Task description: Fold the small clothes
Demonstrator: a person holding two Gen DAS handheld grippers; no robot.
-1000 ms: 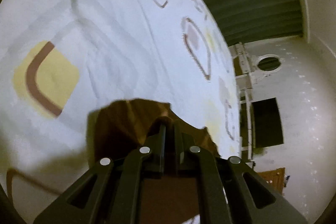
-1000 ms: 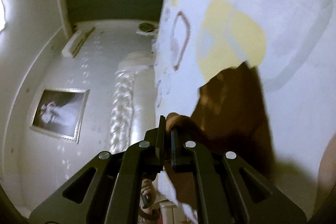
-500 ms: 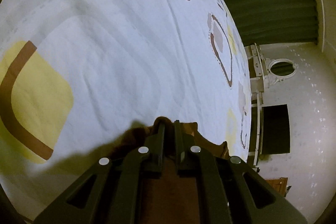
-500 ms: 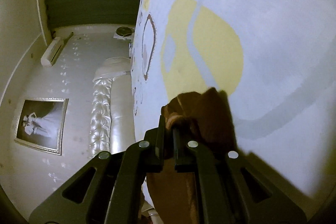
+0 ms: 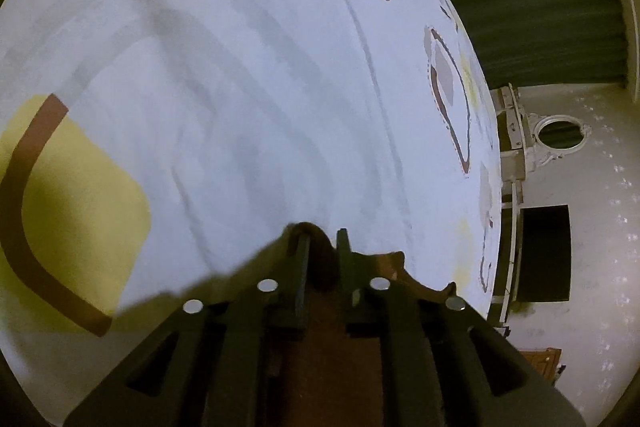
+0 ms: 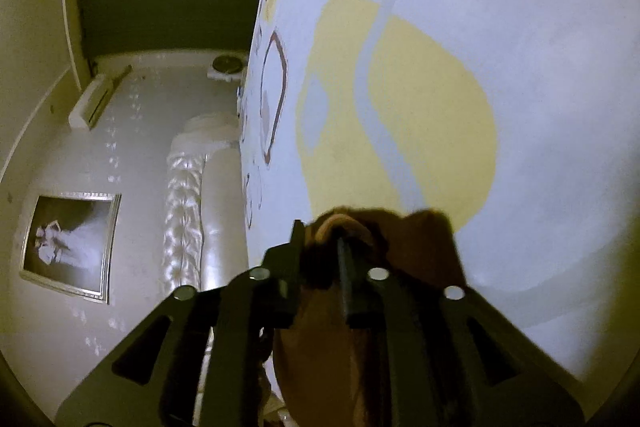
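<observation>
Cloth, brown, bunched in both just-opening tongs, seemingly loosened; long axis hidden.

- The left wrist view looks forward and steeply down along its own fingers onto the bed sheet, close above it; the sheet fills most of the frame.
- At its right edge that view reaches past the bed to a far wall with a round mirror.
- The right wrist view looks along its fingers at a shallower angle, also close over the sheet, which fills its right half.
- Its left half reaches a far wall with a framed picture and a padded headboard.
- Both views share the patterned sheet and the brown cloth at the fingertips.
</observation>
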